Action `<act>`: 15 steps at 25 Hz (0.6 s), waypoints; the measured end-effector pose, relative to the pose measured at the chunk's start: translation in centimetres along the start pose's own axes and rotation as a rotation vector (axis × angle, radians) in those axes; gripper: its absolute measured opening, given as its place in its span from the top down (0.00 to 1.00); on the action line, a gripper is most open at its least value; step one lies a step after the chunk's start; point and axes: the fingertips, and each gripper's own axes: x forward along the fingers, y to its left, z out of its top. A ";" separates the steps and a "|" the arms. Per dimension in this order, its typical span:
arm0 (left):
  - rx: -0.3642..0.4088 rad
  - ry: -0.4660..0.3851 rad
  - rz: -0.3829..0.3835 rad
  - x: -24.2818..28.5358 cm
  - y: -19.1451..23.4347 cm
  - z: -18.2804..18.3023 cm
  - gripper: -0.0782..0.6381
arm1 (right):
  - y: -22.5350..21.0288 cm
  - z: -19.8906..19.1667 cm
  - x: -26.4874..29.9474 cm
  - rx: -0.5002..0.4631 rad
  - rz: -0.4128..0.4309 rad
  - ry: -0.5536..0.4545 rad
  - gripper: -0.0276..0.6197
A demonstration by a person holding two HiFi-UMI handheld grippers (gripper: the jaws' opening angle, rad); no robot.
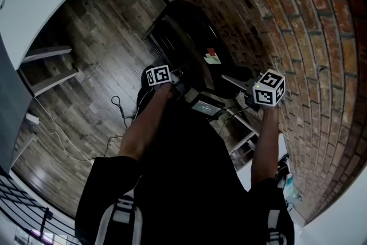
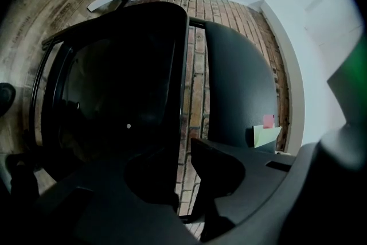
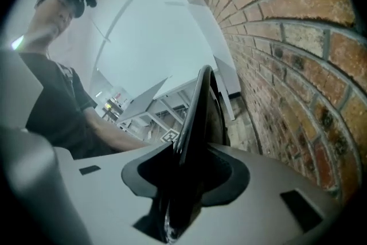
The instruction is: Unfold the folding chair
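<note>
The right claw was clenched on the thin edge of the black folding chair, which rose straight out from between its jaws, the red brick wall close on its right. The left claw was released, jaws a little apart with only brick showing through the gap. That chair's two dark panels stood just ahead, one on either side of the gap.

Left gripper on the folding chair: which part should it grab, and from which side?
Probably best: take the folding chair by the upright edge of its near panel, straight ahead of the left gripper. That edge is thin, and the gap to the labelled panel leaves room. Come edge-on, fingers on either face, as the right gripper grips its panel edge.
</note>
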 end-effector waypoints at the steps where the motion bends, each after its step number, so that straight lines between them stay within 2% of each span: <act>1: 0.008 0.005 0.006 0.0 -0.1 0.0 0.78 | 0.0 -0.1 0.2 -0.026 -0.020 0.007 0.73; 3: 0.013 0.014 0.012 0.1 -0.2 0.0 0.77 | -0.2 -0.2 0.2 -0.022 -0.054 -0.004 0.75; 8: -0.011 0.031 0.009 -0.3 0.0 0.0 0.77 | -0.2 0.0 0.1 0.113 -0.114 -0.099 0.80; 15: -0.050 0.056 -0.007 -1.9 0.1 -0.3 0.78 | 1.6 -0.1 0.8 0.138 -0.168 -0.133 0.80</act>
